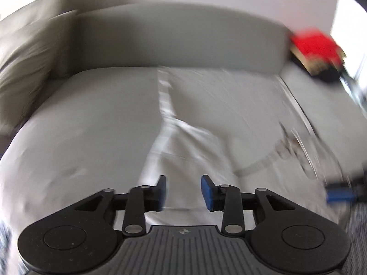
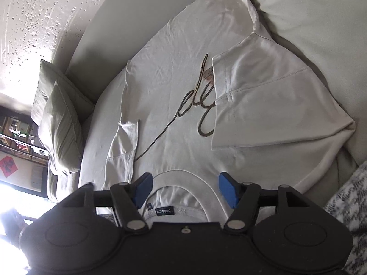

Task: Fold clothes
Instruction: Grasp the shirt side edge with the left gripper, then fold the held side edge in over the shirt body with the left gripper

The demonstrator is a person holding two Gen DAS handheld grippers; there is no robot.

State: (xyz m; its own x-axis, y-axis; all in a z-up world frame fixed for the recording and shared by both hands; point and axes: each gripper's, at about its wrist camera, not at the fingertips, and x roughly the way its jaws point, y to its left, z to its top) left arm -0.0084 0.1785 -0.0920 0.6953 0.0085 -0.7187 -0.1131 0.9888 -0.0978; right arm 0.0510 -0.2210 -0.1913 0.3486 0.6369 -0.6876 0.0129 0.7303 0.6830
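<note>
— Across the middle of the right wrist view we see the white T-shirt [image 2: 183,105] spread flat on the pale grey sofa [image 2: 321,23]: soft, finely creased knit, with looping brown script across the chest. One side with its short sleeve [image 2: 270,100] is folded in over the lettering, its stitched hem showing.

— At the bottom of that view the ribbed collar and a small dark label [image 2: 163,211] lie between the blue pads of our right gripper [image 2: 184,190], which stands wide with nothing pinched.

— On the left we make out two rumpled, greyish-green cushions [image 2: 59,123] against the rounded backrest, and a speckled plaster wall [image 2: 34,11] above.

— Our left wrist view is badly smeared. It shows the shirt [image 1: 195,119] only as white streaks on the seat, yet it adds a red and dark object [image 1: 318,50] at the upper right, which we cannot identify.

— Low in that frame, our left gripper [image 1: 183,191] is partly open, its pads apart over the fabric, holding nothing. A blue pad of the right gripper [image 1: 339,194] shows at the right edge.
</note>
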